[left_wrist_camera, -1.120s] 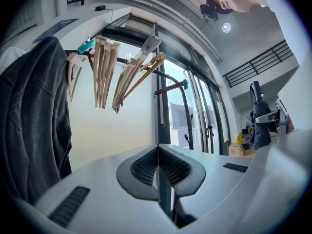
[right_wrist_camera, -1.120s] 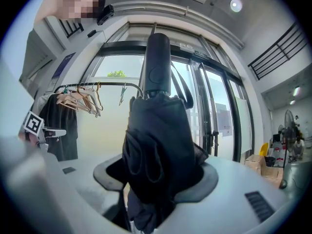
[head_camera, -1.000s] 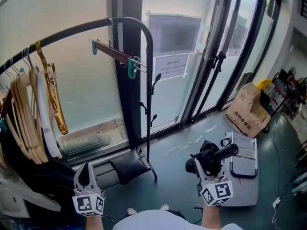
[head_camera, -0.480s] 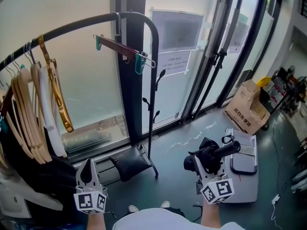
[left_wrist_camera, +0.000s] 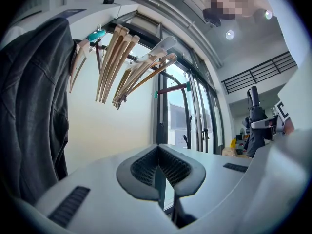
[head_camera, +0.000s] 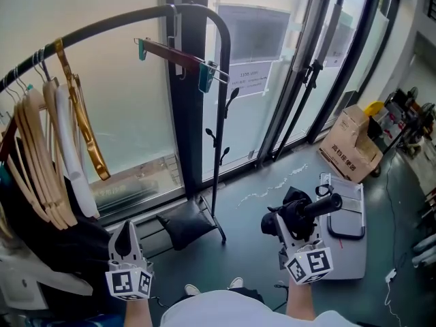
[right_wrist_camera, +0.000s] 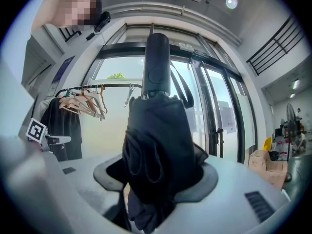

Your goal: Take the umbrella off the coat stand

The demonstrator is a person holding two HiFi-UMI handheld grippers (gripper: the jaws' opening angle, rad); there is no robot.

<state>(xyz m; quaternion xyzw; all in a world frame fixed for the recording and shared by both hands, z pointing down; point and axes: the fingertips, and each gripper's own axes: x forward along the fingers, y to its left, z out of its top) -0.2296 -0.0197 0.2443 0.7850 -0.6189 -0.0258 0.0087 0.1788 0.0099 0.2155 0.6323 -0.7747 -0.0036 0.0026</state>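
Glass doors (head_camera: 253, 136) and the coat stand (head_camera: 219, 148) face us; our right tool (head_camera: 294, 230) clamps the folded black umbrella (head_camera: 310, 210), our left tool (head_camera: 124, 240) has jaws together, empty

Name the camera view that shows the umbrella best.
The right gripper view: the folded black umbrella fills the middle of the frame, clamped in the right claw, handle and folds plain. The head view shows the umbrella smaller, from above. The left gripper view catches the umbrella only small at the right edge.
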